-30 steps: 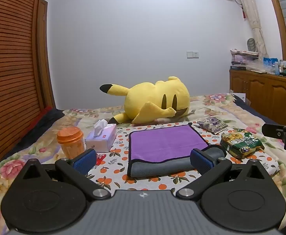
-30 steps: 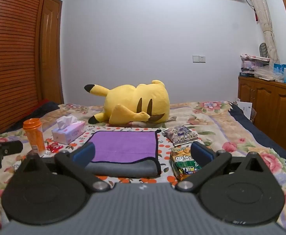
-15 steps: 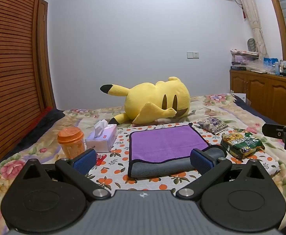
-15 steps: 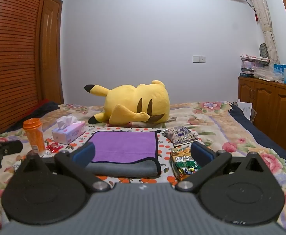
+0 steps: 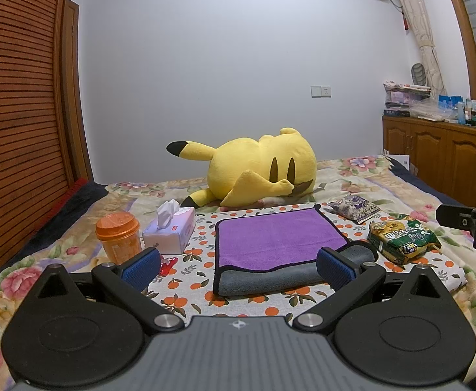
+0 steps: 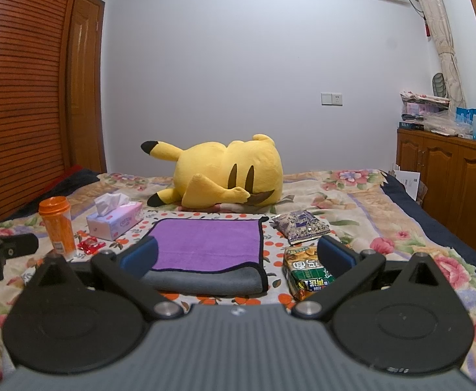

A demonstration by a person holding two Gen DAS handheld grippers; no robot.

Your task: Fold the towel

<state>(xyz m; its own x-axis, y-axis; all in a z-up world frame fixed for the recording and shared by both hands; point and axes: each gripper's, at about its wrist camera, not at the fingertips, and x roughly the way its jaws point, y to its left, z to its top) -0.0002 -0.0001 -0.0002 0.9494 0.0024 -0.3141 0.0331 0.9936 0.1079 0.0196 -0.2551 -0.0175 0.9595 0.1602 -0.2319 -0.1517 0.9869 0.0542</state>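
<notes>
A purple towel (image 5: 278, 238) with a grey underside and black trim lies flat on an orange-print cloth on the bed, its near edge folded over so a grey band shows. It also shows in the right wrist view (image 6: 205, 244). My left gripper (image 5: 238, 268) is open and empty, held just before the towel's near edge. My right gripper (image 6: 238, 257) is open and empty, also short of the towel's near edge. The right gripper's tip shows at the right edge of the left wrist view (image 5: 466, 224).
A yellow plush toy (image 5: 257, 171) lies behind the towel. Left of the towel are a tissue box (image 5: 171, 231), an orange-lidded jar (image 5: 119, 236) and a red candy wrapper (image 6: 91, 246). Right of it are a green snack bag (image 5: 404, 238) and a purple packet (image 5: 355, 207). A wooden cabinet (image 6: 449, 169) stands at right.
</notes>
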